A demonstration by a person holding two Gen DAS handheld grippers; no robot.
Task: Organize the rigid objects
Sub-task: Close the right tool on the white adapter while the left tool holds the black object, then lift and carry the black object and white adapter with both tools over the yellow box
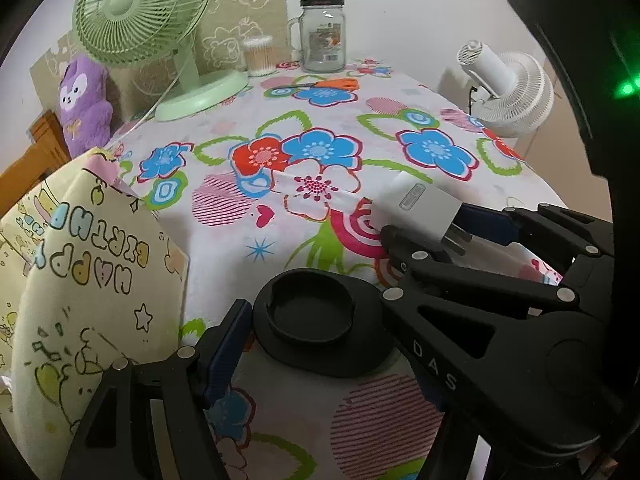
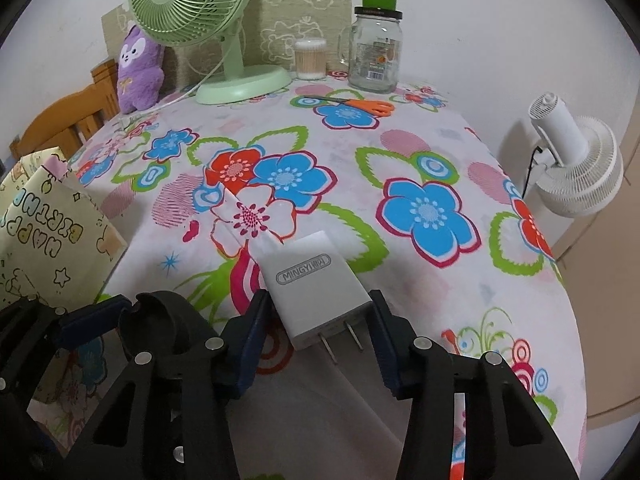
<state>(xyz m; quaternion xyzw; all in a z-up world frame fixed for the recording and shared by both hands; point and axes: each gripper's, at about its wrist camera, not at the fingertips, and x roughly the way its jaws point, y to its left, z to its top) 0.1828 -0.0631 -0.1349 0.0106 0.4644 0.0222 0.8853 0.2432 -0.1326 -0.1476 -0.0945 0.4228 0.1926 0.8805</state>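
A white wall charger (image 2: 312,284) marked MINGYI lies on the flowered tablecloth (image 2: 424,280), prongs toward the camera. My right gripper (image 2: 318,304) is shut on it, a blue pad pressed to each side; the left wrist view shows the same charger (image 1: 424,204) in that gripper (image 1: 428,226). My left gripper (image 1: 320,316) holds a black round piece (image 1: 320,352) with a raised ring on top. Its left pad (image 1: 228,344) lies against the piece's edge; the right gripper's linkage hides the other pad. In the right wrist view the black piece (image 2: 160,320) sits at lower left.
A yellow birthday gift bag (image 1: 88,264) stands at the table's left edge. At the back are a green fan (image 1: 144,12), a cotton swab tub (image 1: 259,56), a glass jar (image 1: 324,40) and orange scissors (image 1: 328,84). A white fan (image 1: 508,88) stands off right, a purple plush (image 1: 82,104) back left.
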